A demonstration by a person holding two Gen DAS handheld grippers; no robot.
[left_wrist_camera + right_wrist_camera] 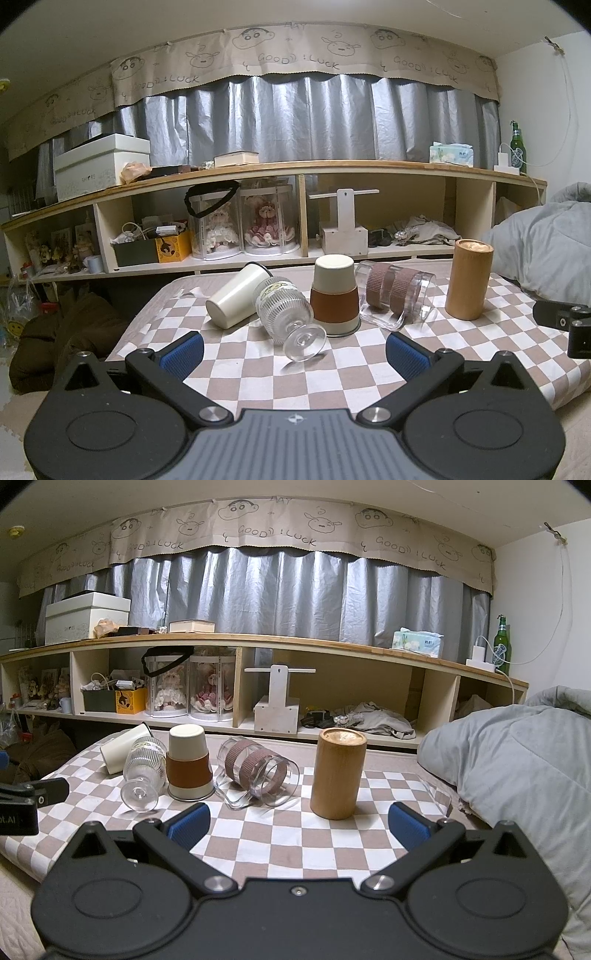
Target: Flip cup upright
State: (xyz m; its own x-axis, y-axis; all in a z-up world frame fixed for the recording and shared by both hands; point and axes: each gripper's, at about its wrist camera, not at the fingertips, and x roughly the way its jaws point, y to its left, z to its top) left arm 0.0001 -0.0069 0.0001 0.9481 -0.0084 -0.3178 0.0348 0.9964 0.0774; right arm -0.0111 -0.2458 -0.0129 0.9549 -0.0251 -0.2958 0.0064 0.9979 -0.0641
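Observation:
Several cups are on a checkered cloth (258, 373). A white cup (236, 299) lies on its side. A ribbed glass goblet (284, 314) lies tipped, foot toward me. A white cup with a brown sleeve (334, 295) stands upside down. A clear glass mug with brown bands (395, 295) lies on its side. A bamboo cup (469, 278) stands at the right. My left gripper (295, 350) is open, just short of the goblet. My right gripper (299, 821) is open, in front of the bamboo cup (338, 773) and mug (258, 771).
A long wooden shelf (295, 168) with boxes, dolls and clutter runs behind the table. A grey duvet (517, 760) lies to the right. The right gripper's body shows at the right edge of the left wrist view (565, 325). Brown cushion on the floor at left (55, 332).

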